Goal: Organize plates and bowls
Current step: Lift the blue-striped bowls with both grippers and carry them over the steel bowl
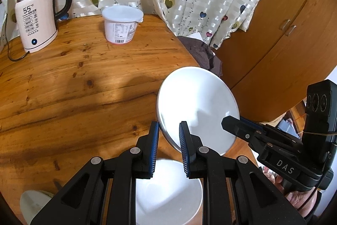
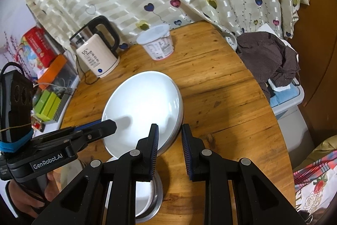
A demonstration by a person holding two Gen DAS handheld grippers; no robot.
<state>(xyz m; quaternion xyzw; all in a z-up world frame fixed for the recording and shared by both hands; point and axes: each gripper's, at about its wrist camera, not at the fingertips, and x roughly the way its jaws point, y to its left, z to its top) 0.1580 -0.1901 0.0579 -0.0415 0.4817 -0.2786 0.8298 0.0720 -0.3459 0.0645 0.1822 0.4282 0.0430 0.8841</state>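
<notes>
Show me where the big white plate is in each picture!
Left wrist view: the white plate sits right of the middle, tilted, gripped at both edges by the left tongs and the right tongs.
Right wrist view: the same plate is in the middle, between the tongs.
Shared landmark: the kettle at the back of the wooden table.

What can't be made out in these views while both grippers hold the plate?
- Right wrist view: whether the plate is single or stacked; its underside faces away.
- Left wrist view: the bowl below, mostly covered by the left gripper.
- Left wrist view: a white dish, lower left, cut off by the lens edge.
</notes>
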